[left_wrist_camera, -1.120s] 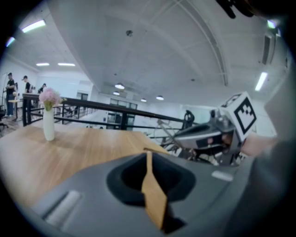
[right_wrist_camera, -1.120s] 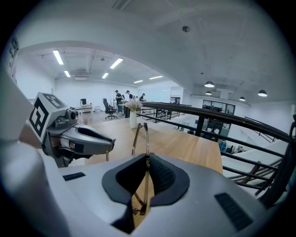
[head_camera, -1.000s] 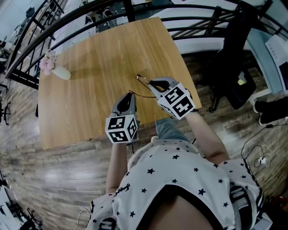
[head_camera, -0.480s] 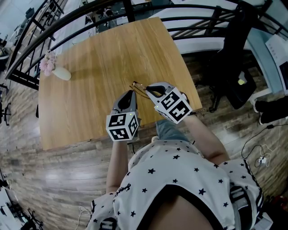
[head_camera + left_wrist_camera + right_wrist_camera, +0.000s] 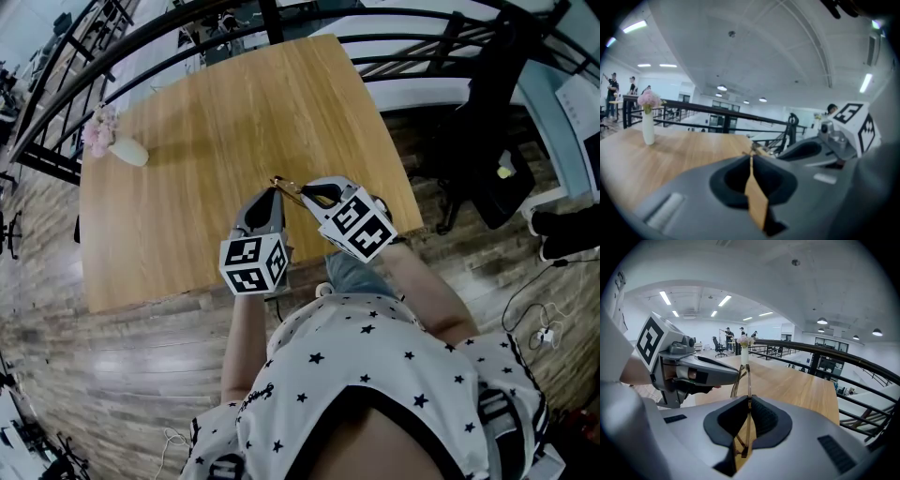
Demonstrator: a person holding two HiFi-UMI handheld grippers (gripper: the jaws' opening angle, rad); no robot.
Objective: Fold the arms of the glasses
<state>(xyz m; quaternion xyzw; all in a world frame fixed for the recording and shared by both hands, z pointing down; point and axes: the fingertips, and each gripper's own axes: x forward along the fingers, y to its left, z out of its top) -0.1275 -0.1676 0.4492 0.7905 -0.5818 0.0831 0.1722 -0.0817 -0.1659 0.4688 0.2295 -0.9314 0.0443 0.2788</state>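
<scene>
Glasses [image 5: 748, 380] — in right gripper [image 5: 749, 398] jaws

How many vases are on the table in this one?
1. A white vase holding pink flowers stands near the table's far left corner in the head view. A little of the near edge is hidden.

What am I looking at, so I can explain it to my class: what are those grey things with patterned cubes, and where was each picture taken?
A person holds a hand-worked tool in each hand; the cubes belong to them. One picture comes from a camera on the person's head, the other two from cameras on each tool. A vase of flowers stands on the table. The right tool grips the glasses; the jaws of the left tool are closing on a thin part of them.
</scene>
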